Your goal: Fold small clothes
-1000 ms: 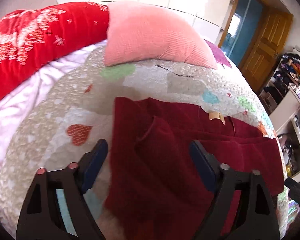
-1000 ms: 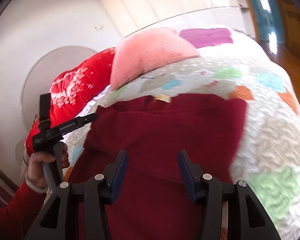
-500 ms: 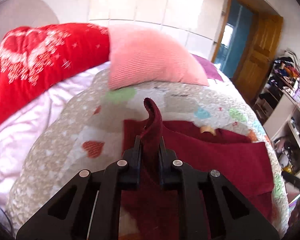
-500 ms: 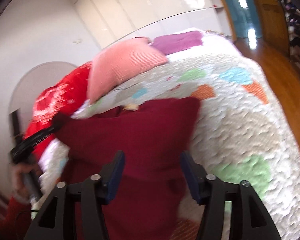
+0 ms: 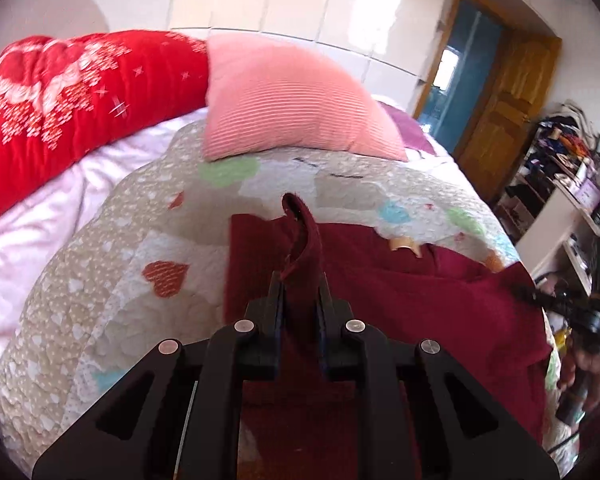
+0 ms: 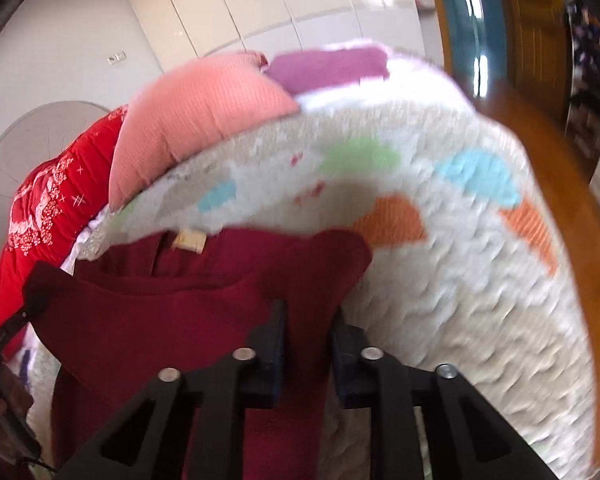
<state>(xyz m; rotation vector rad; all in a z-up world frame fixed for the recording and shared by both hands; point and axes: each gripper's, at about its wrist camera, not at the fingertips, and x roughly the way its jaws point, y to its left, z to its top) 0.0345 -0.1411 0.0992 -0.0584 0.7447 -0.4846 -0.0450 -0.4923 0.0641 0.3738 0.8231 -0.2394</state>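
Since the earlier frame, the right gripper (image 6: 307, 320) had clamped the dark red knitted garment (image 6: 172, 320); the left gripper (image 5: 300, 292) remained clamped on it.

Matt, fuzzy maroon cloth garment (image 5: 400, 292) lies on a rough quilted bedspread (image 5: 112, 280) beside a ribbed pink pillow (image 5: 292, 104).

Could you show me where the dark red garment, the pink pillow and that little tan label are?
dark red garment (image 5: 420, 296): left wrist view, on its flat middle lying on the quilt.
pink pillow (image 5: 288, 100): left wrist view, centre of its ribbed face.
tan label (image 6: 189, 241): right wrist view, middle of the tag at the neckline.
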